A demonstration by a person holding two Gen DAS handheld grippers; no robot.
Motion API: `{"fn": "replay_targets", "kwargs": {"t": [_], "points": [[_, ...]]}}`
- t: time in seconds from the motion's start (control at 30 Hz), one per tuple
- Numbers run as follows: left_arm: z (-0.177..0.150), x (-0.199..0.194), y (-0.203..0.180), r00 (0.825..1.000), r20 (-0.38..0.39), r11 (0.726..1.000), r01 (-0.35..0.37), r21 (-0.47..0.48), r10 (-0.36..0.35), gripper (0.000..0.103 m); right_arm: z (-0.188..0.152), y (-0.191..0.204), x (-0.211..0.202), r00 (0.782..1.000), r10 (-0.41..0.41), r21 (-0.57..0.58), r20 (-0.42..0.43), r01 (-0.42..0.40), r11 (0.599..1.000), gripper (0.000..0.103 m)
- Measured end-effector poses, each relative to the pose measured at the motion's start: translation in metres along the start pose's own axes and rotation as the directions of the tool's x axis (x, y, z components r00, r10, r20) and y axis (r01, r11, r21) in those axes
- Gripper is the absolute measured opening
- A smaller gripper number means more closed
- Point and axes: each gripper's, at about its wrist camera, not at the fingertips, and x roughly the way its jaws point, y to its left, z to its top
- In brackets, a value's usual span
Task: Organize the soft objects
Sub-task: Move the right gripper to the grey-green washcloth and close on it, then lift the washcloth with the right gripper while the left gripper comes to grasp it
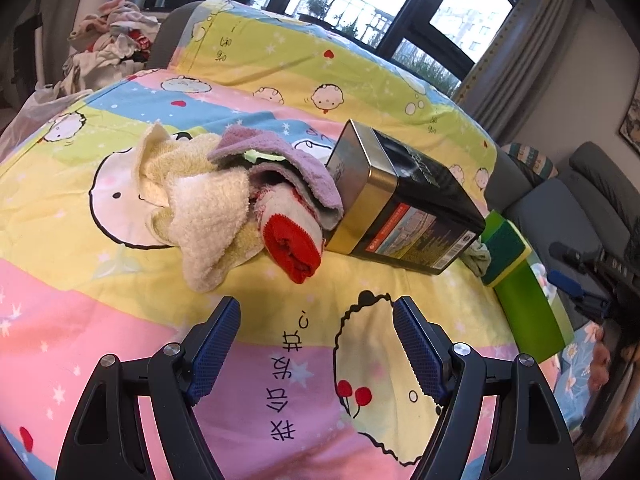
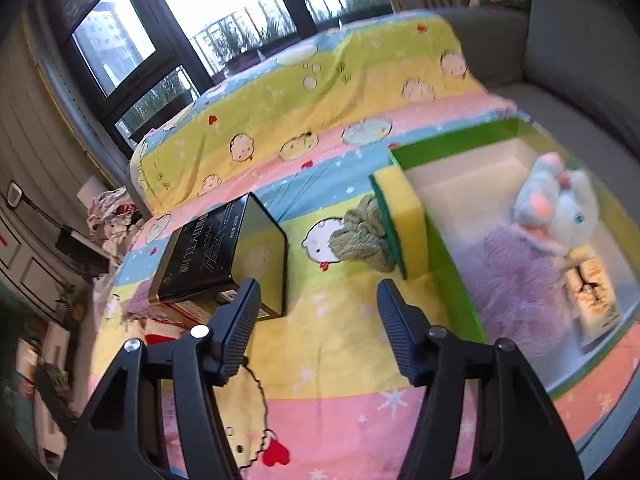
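Observation:
A heap of soft cloths lies on the cartoon bedsheet: a cream towel (image 1: 208, 208), a purple cloth (image 1: 280, 152) and a red-and-white sock (image 1: 294, 246). My left gripper (image 1: 316, 320) hovers open just in front of the heap, nothing between its fingers. A green box (image 2: 456, 280) holds a white plush toy (image 2: 560, 204) and a purple fluffy cloth (image 2: 516, 276). A yellow-green sponge (image 2: 400, 220) leans on the box's outer wall beside a grey-green knitted cloth (image 2: 360, 236). My right gripper (image 2: 316, 292) is open and empty, short of the sponge.
A black and gold tin (image 1: 404, 200) lies on its side between the heap and the green box (image 1: 528, 300). A pile of clothes (image 1: 116, 40) sits beyond the bed. A grey sofa (image 2: 580, 60) borders the bed at the right.

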Motion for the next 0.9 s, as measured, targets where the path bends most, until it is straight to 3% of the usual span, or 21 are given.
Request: {"fn": "replay_targets", "kwargs": {"t": [0.27,0.43,0.53,0.57,0.63,0.73,0.9], "points": [[0.0,0.008,0.0,0.998,-0.05,0.999,-0.031,0.024,0.032,0.079,0.041,0.007,0.057,0.985,-0.03,0.072,-0.17,0.043,0.997,0.061],[-0.003,0.01,-0.004,0.995,-0.071,0.996,-0.067,0.067,0.072,0.079,0.044,0.001,0.11,0.96,-0.127,0.142,-0.248,0.165,0.976,0.058],[-0.004,0.011,-0.005,0.993,-0.087,0.993,-0.076,0.088,0.083,0.079,0.046,-0.007,0.125,0.946,-0.213,0.155,-0.244,0.255,0.955,0.056],[-0.003,0.011,-0.005,0.992,-0.09,0.993,-0.077,0.089,0.085,0.079,0.044,-0.009,0.133,0.938,-0.24,0.146,-0.251,0.282,0.948,0.053],[-0.003,0.01,-0.005,0.993,-0.09,0.993,-0.073,0.092,0.082,0.079,0.04,-0.011,0.144,0.926,-0.255,0.135,-0.278,0.3,0.944,0.033],[-0.003,0.01,-0.004,0.992,-0.094,0.993,-0.078,0.091,0.086,0.079,0.039,-0.017,0.148,0.916,-0.289,0.106,-0.279,0.328,0.939,0.013],[0.0,0.009,0.0,0.992,-0.095,0.995,-0.076,0.06,0.082,0.079,0.033,-0.015,0.116,0.947,-0.229,0.099,-0.227,0.256,0.962,0.01]]}}
